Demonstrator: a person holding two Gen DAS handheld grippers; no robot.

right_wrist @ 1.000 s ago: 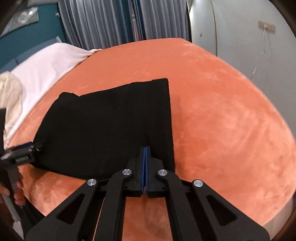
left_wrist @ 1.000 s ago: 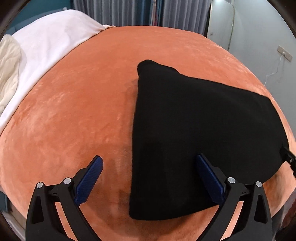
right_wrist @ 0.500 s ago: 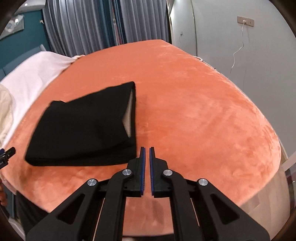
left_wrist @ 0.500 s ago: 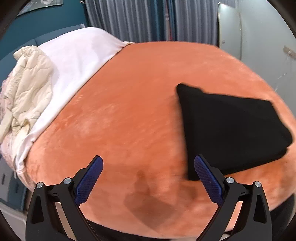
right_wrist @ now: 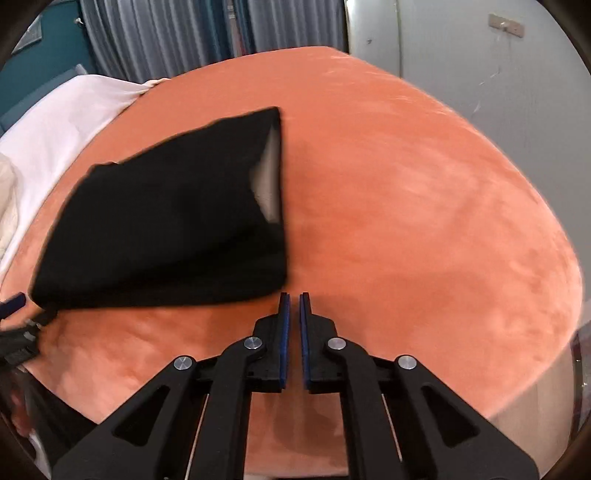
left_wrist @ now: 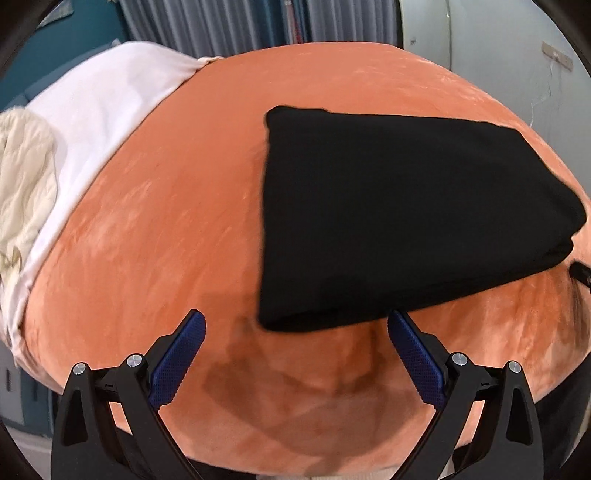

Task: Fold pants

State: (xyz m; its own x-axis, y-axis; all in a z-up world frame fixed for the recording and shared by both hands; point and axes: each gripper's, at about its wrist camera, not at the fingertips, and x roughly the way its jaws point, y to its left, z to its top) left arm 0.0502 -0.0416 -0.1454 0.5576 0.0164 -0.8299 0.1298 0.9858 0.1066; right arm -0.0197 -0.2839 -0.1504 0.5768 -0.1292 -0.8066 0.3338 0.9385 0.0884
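Folded black pants (left_wrist: pixel 399 218) lie on an orange bedspread (right_wrist: pixel 424 206), white sheet (left_wrist: pixel 107 107) beyond. Left gripper (left_wrist: pixel 295 332) spread wide, empty; right gripper (right_wrist: pixel 294 301) nearly closed, empty, beside open orange space.

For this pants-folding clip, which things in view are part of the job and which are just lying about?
Part of the job:
- black pants, folded on the orange bed cover
- left hand-held gripper
- right hand-held gripper

Just lying about:
- white sheet
- cream quilt
- curtains
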